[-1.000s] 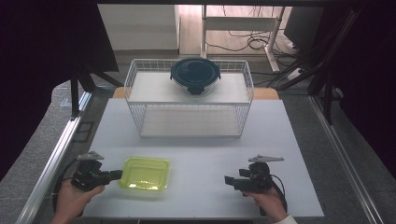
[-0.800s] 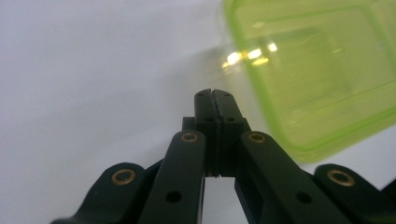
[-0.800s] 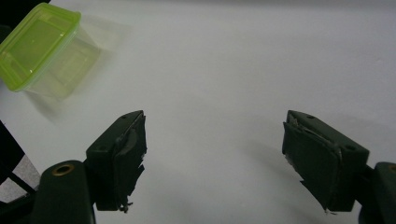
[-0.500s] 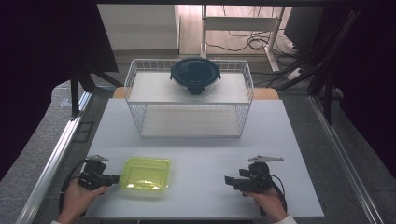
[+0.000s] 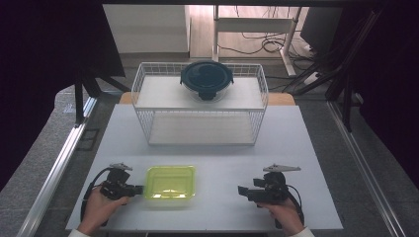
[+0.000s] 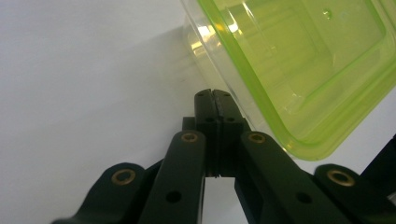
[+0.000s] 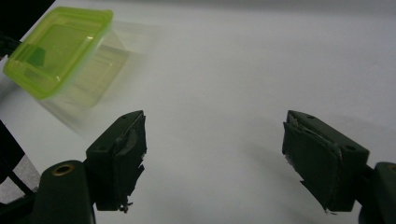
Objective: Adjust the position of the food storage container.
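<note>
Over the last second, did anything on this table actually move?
Hardly. The left gripper slid a little toward the green box; its shut jaws now sit right at the box's left edge, gripping nothing. The right gripper, jaws open, stayed put on the table. The box, the wire basket and the dark-lidded bowl in it stayed where they were.
</note>
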### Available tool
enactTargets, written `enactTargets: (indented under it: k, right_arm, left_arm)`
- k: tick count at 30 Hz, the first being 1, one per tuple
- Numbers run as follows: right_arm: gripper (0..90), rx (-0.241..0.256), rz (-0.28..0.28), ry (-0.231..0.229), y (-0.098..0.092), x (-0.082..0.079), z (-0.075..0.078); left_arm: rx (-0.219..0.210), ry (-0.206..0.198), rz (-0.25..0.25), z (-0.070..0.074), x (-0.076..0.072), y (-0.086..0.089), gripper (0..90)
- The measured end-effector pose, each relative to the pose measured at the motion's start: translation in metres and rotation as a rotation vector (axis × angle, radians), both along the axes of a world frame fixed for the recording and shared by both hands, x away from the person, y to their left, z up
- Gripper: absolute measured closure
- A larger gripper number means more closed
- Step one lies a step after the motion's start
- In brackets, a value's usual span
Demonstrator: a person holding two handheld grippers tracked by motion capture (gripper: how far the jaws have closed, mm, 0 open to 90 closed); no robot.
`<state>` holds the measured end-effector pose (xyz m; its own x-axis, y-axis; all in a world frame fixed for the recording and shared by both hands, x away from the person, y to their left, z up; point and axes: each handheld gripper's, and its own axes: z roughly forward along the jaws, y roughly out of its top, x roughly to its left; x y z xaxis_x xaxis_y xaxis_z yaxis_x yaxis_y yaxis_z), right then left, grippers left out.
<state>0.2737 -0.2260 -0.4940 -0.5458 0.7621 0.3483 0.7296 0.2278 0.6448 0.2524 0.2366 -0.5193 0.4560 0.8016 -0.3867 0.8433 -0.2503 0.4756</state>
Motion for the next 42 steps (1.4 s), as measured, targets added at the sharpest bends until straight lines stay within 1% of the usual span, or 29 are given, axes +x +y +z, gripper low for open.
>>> enactTargets:
  k: [1,4,6,9,11,12,13,22,26,29,32,33,35,37,39,42]
  right_arm:
    - [21.6,0.004,0.002,-0.011,0.0,0.0,0.001]
    - [21.5,0.009,0.001,-0.022,0.0,-0.001,0.002]
    - [21.5,0.01,0.001,-0.022,0.0,-0.001,0.002]
    - [21.5,0.012,0.0,-0.025,0.0,-0.001,0.003]
    - [21.5,0.012,0.0,-0.025,0.0,-0.001,0.003]
    - [21.5,0.011,0.001,-0.025,0.0,-0.001,0.003]
    - [21.5,0.011,0.001,-0.025,0.0,-0.001,0.003]
    - [21.5,0.008,0.001,-0.023,-0.001,-0.001,0.002]
    - [21.5,0.009,0.0,-0.026,-0.001,-0.001,0.002]
    - [21.5,0.006,0.003,-0.026,-0.001,-0.001,0.003]
    - [21.6,0.005,-0.003,-0.029,-0.001,-0.002,0.003]
    - [21.8,-0.002,-0.012,-0.048,-0.001,-0.003,0.005]
    - [21.8,-0.001,-0.013,-0.057,0.0,-0.004,0.006]
    - [21.9,0.003,-0.011,-0.074,0.001,-0.006,0.009]
    - [21.8,0.004,-0.006,-0.082,0.003,-0.007,0.01]
    - [21.6,0.004,0.002,-0.086,0.004,-0.006,0.011]
  left_arm:
    - [-0.006,-0.001,0.001,0.0,0.001,-0.004,90.0]
    - [-0.005,-0.002,-0.021,0.0,0.003,-0.014,90.0]
    - [0.0,-0.005,-0.03,0.0,0.005,-0.02,90.0]
    - [-0.008,-0.01,-0.046,-0.001,0.008,-0.029,90.0]
    - [-0.005,-0.007,-0.053,-0.001,0.009,-0.034,90.0]
    - [-0.008,-0.009,-0.064,-0.002,0.011,-0.04,90.0]
    - [-0.008,-0.009,-0.064,-0.002,0.011,-0.04,90.0]
    - [-0.02,-0.009,-0.113,-0.003,0.022,-0.066,90.0]
    - [-0.024,-0.014,-0.138,-0.001,0.024,-0.08,90.0]
    - [-0.024,-0.015,-0.149,-0.002,0.026,-0.086,90.0]
    - [-0.03,-0.016,-0.151,-0.004,0.027,-0.087,90.0]
    - [-0.035,-0.017,-0.144,-0.004,0.027,-0.086,90.0]
    - [-0.047,-0.021,-0.126,-0.005,0.026,-0.082,90.0]
    - [-0.043,-0.029,-0.115,-0.004,0.024,-0.077,90.0]
    - [-0.053,-0.048,-0.081,0.0,0.021,-0.07,90.0]
    - [-0.059,-0.084,-0.054,0.007,0.02,-0.063,89.9]
